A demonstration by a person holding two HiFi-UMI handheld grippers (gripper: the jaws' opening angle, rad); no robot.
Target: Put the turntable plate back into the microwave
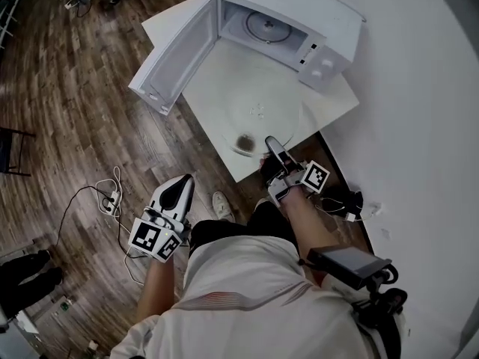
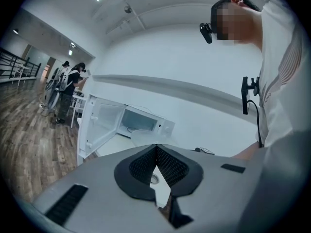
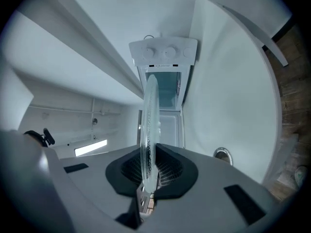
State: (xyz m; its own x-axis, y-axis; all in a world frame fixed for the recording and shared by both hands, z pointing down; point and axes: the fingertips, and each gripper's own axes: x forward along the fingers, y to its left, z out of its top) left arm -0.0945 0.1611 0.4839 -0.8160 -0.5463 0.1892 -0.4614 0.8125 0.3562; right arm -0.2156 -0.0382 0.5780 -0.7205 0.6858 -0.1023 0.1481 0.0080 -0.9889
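Observation:
The white microwave stands at the back of a white table, its door swung wide to the left and a roller ring on its cavity floor. My right gripper is shut on the near rim of the clear glass turntable plate, which hangs over the table short of the opening. In the right gripper view the plate stands edge-on between the pads, in line with the microwave. My left gripper is shut and holds nothing, off the table's front-left; it looks toward the microwave.
A small dark round fitting sits in the tabletop near the front edge. Cables and a power strip lie on the wooden floor at the left. A white wall runs along the right. People stand far off in the left gripper view.

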